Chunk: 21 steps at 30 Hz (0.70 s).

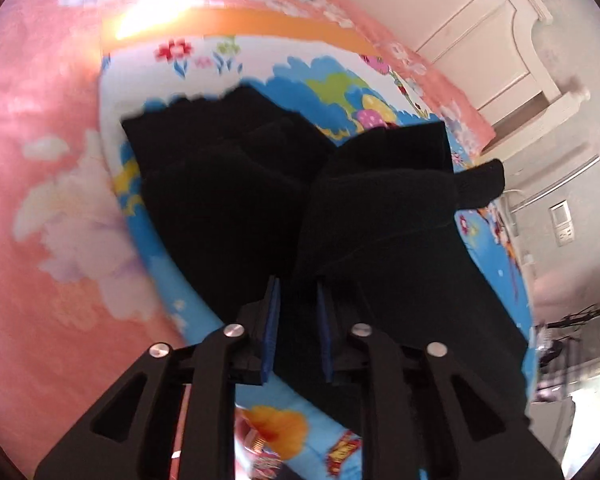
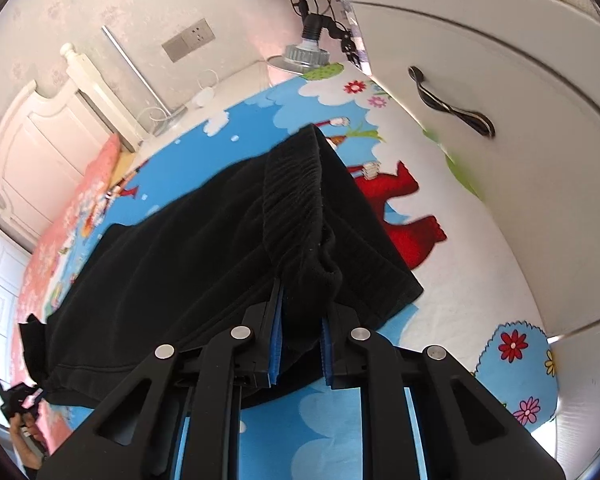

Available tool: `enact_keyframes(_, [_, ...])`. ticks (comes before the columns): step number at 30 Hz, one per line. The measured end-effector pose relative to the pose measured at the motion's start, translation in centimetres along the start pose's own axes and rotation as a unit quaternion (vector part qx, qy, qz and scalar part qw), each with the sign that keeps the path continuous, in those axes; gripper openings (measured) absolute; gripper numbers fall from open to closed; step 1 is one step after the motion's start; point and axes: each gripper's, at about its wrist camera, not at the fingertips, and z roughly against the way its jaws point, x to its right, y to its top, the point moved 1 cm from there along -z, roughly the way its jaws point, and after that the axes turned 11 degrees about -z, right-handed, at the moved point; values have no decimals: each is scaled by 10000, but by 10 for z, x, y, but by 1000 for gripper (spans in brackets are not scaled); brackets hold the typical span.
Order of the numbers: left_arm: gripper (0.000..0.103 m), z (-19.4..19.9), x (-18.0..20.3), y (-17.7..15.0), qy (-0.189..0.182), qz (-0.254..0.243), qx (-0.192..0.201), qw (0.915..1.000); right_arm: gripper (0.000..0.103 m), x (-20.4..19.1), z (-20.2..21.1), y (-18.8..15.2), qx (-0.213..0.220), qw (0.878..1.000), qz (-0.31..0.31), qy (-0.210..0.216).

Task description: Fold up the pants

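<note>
Black fabric pants [image 2: 204, 248], partly folded on the cartoon-print mat [image 2: 440, 312], are clamped by right gripper [image 2: 300, 320]; left gripper [image 1: 298, 304] jaws are closed on cloth; flattening is left.

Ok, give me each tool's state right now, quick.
Left tool: closed on the black pants.
Right tool: closed on the pants' waistband.

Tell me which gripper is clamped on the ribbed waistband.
The right gripper: its pads pinch the pants at the gathered waistband. The left gripper has only plain black fabric between them.
</note>
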Motion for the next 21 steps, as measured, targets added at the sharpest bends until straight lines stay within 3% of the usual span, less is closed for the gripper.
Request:
enact_keyframes(4, [74,21,29,16,384,-799,460,9950,15,3,-6,-3,-39,9999,15,-114])
enact_keyframes(7, [80,13,68,21,867,-1994,440,9751,19,3,-10,-2,-115,9998,9,-144])
enact_keyframes(9, [80,0,91,23,1411,-2683,453,9519,30,5,-12,0,-178,9997,-46,-144])
enact_keyframes(10, [80,-10,103,24,1740,-3048,446,9353,36,5,-11,0,-166,9996,-43,-204])
enact_keyframes(12, [80,-24,124,26,2323,-3679,451,8993,76,7,-7,2,-31,9996,-51,-294])
enact_keyframes(14, [80,-27,134,25,2534,-4157,532,8719,79,6,-4,2,103,9995,30,-311])
enact_keyframes(17, [80,-32,150,24,2426,-4703,468,8472,79,4,-7,2,11,9995,63,-297])
enact_keyframes(18, [80,-38,152,25,2314,-4830,372,8437,79,5,-7,2,-28,9997,11,-261])
enact_keyframes(19, [65,-42,155,26,2197,-4888,267,8439,79,8,-6,3,-67,9997,-116,-188])
enact_keyframes(20, [49,-48,154,27,2016,-4911,69,8474,79,11,-5,5,-76,9996,-213,-157])
enact_keyframes(21, [24,-53,151,29,1951,-4843,-108,8528,79,15,-3,6,-82,9994,-332,-112])
